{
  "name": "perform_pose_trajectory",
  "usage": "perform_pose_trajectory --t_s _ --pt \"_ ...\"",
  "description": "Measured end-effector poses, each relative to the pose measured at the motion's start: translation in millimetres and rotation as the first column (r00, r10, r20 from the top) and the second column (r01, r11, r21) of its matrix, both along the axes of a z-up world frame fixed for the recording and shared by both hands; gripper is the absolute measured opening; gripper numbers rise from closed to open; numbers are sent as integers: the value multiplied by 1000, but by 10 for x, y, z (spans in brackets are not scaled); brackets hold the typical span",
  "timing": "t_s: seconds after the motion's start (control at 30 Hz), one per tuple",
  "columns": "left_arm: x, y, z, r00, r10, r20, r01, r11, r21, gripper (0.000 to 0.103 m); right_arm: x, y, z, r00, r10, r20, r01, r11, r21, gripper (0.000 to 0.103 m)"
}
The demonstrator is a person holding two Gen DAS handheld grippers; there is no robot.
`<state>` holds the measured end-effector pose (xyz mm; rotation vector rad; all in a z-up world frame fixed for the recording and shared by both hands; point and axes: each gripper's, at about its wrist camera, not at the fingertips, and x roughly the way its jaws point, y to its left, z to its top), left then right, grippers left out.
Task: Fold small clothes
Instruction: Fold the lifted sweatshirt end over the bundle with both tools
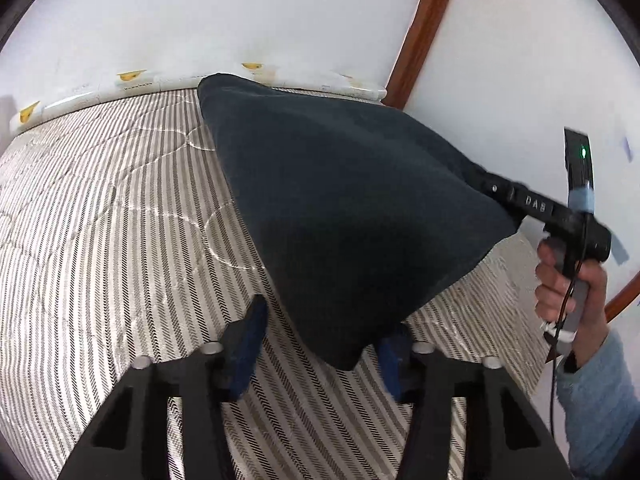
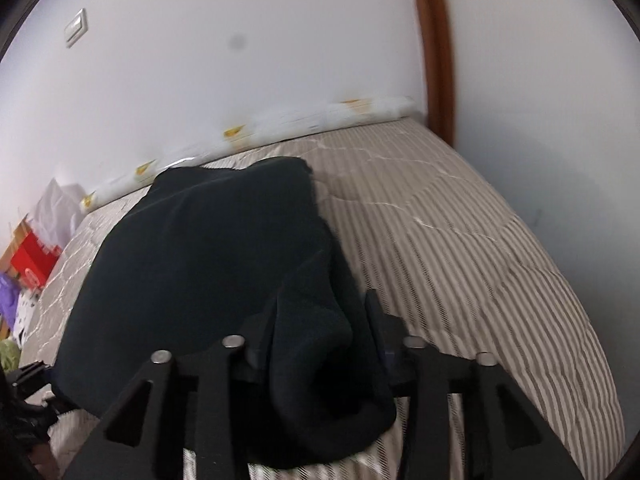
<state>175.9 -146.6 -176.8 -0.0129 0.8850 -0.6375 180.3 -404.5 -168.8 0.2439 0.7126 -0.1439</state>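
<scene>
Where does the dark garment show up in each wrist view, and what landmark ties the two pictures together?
Left wrist: dark garment fills the centre, lifted over the striped bedcover.
Right wrist: dark garment sits centre-left, bunched between the jaws.
Shared landmark: the brown wooden frame against the white wall.

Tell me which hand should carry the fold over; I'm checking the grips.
Right, probably. The right gripper has the dark garment bunched between its fingers and lifted off the striped bed. The left gripper stands open, only a hanging corner between its fingers.
</scene>
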Motion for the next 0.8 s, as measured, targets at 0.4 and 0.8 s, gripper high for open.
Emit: perform_pose_trajectory --t_s 0.4,0.8 --pt "-154 614 197 989 143 49 -141 989 -35 18 -37 404 6 998 67 -15 -67 998 -1 20" --pt "-433 1545 182 969 246 15 -246 969 -22 19 -101 1309 20 971 241 -4 -240 969 59 20"
